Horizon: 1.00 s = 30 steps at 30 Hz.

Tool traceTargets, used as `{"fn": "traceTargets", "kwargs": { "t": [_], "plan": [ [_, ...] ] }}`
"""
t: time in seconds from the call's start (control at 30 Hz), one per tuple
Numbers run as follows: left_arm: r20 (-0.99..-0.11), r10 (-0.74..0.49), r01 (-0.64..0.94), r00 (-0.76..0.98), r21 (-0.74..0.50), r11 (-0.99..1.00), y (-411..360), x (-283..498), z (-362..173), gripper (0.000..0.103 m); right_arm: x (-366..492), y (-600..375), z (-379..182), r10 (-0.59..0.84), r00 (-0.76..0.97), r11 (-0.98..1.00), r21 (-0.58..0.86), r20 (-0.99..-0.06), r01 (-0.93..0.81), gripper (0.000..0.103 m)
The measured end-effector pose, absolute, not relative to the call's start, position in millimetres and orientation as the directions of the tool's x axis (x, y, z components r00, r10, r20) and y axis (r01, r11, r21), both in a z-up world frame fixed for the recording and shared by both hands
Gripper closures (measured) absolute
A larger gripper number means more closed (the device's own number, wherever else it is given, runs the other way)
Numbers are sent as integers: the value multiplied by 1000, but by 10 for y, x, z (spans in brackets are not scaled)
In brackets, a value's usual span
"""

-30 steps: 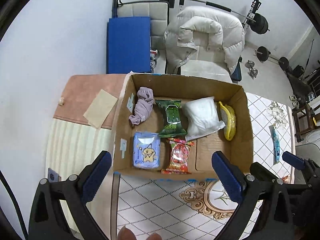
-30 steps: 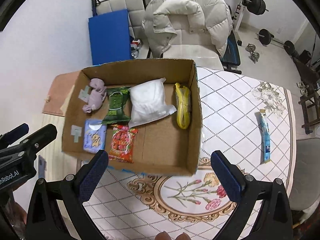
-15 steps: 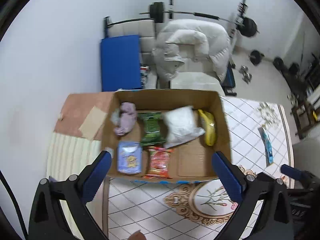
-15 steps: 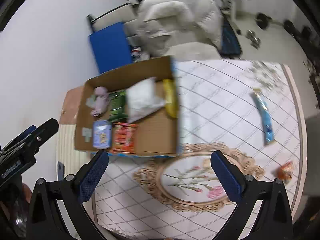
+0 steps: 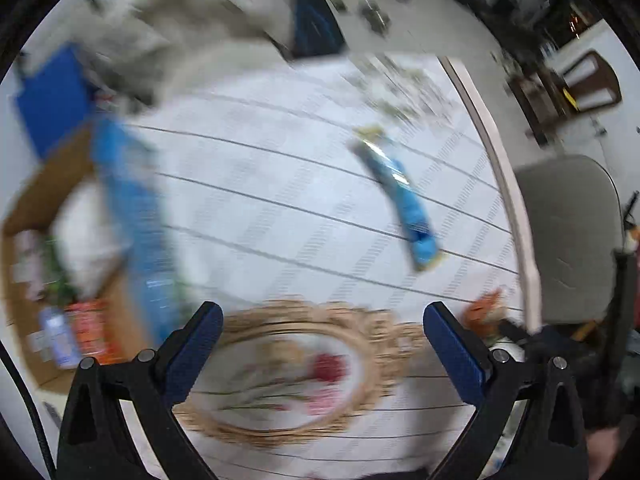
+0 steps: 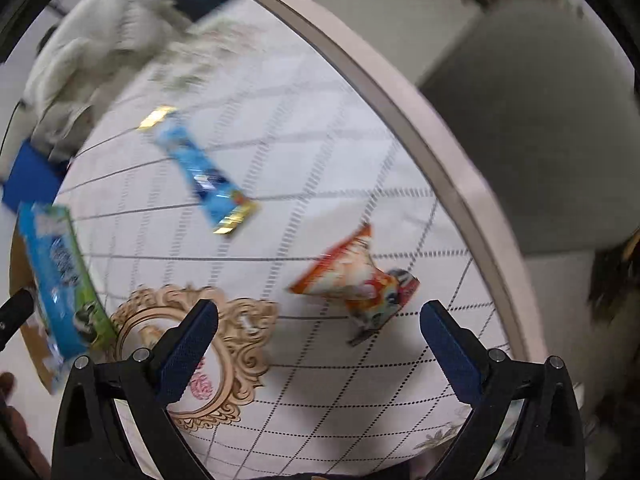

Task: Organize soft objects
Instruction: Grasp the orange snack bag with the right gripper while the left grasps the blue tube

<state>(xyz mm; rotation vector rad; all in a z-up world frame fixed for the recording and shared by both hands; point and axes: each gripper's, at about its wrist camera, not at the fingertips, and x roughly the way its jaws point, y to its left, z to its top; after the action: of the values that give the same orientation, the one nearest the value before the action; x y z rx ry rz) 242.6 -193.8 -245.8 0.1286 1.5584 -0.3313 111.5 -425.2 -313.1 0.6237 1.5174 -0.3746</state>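
You held both grippers above the surface (image 6: pixel 344 152), a white cloth crossed by dark diagonal lines, in two badly motion-blurred views. Your right gripper (image 6: pixel 318 344) had its jaws spread wide with nothing between them. An orange snack packet (image 6: pixel 356 280) lay flat on the cloth just ahead of the gap, nearer the right jaw than the left. A long blue wrapper (image 6: pixel 204 178) with gold ends lay farther out, up and left of the orange packet and well apart from it. At the left edge of that view stood the blue-printed flap of the cardboard box (image 6: pixel 56 284).

Your left gripper (image 5: pixel 322 342) was likewise spread and empty, poised over the gold-framed floral medallion (image 5: pixel 296 376) printed on the cloth. From there the blue wrapper (image 5: pixel 400 196) lay well ahead of the jaws, slightly right of centre. The orange packet (image 5: pixel 486 312) showed only as a smear just beyond the right jaw, near the rim of the surface (image 5: pixel 256 168). The cardboard box (image 5: pixel 52 200) sat far left, its contents too blurred to name with certainty. A grey chair (image 5: pixel 568 240) stood beyond the edge.
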Motion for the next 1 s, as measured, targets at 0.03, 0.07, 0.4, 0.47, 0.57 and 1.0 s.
{"fn": "traceTargets", "kwargs": {
  "t": [0.03, 0.07, 0.4, 0.47, 0.57, 1.0],
  "plan": [
    [-986, -148, 278, -72, -162, 947, -2074, 2504, -2593, 0, 1070, -4347, -3253, 169, 27, 779, 150, -985, 609, 1],
    [-976, -177, 260, -128, -205, 944, -2229, 2618, -2752, 0, 1047, -4399, -3330, 177, 20, 773, 151, -984, 616, 1],
    [-944, -101, 238, -314, -181, 954, -3059, 3190, -3736, 30, 1078, -4660, -3574, 194, -33, 866, 156, -980, 476, 1],
    [-945, -55, 277, -323, -150, 949, -3132, 3170, -3833, 37, 1128, -4654, -3586, 182, -54, 900, 144, -982, 412, 1],
    [-962, 7, 379, -271, -100, 920, -3255, 3063, -3779, 55, 1211, -4520, -3613, 131, -94, 956, 101, -987, 275, 1],
    [-984, 113, 522, -135, 27, 852, -3137, 2566, -3679, 81, 1349, -4202, -4126, 86, -219, 994, 68, -972, 90, 28]
  ]
}}
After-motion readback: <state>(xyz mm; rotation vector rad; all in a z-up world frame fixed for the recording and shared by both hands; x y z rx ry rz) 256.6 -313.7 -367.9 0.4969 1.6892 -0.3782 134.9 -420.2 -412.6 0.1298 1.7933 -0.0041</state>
